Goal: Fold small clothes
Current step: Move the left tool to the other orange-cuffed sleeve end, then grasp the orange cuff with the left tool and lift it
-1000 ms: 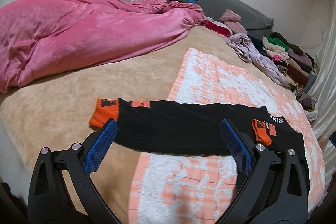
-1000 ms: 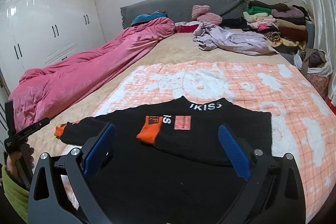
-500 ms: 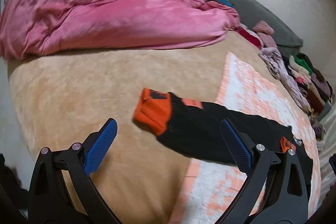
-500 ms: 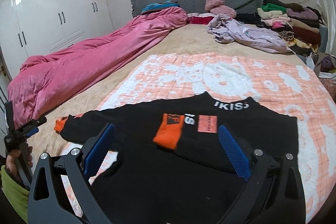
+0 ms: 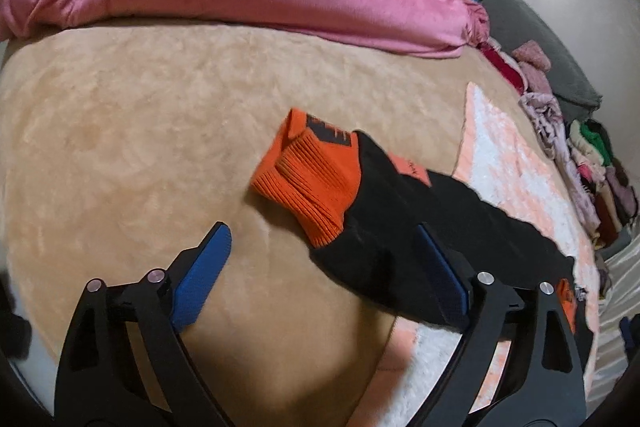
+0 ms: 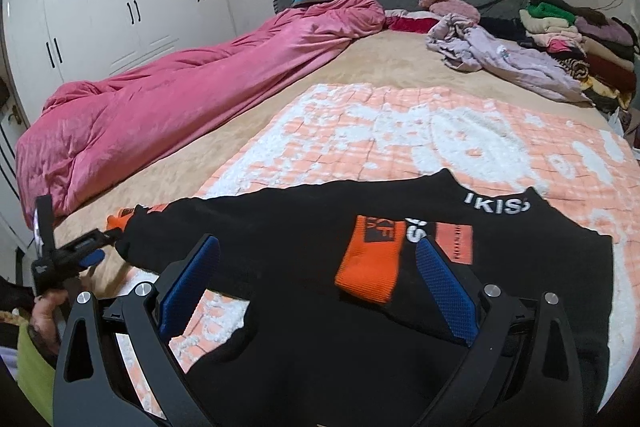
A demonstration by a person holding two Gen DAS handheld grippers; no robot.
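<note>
while one sleeve of the black sweater [image 6: 304, 247] already lies folded across its chest, its orange cuff [image 6: 370, 261] resting just left of the printed patch, the other sleeve [image 5: 424, 211] is still stretched out to the left, so the fold looks barely begun: that sleeve and the body folds are yet to do. the sweater lies flat on the near part of the peach and white blanket [image 6: 400, 131] on the bed [image 5: 140, 115], with the outstretched sleeve reaching past the blanket's edge onto the beige cover. its ribbed orange cuff [image 5: 308, 179] is slightly rumpled. the left tool [image 5: 320, 259] hangs spread just near of that cuff, holding nothing. the right tool [image 6: 316, 275] is also spread, empty, above the sweater's near hem.
</note>
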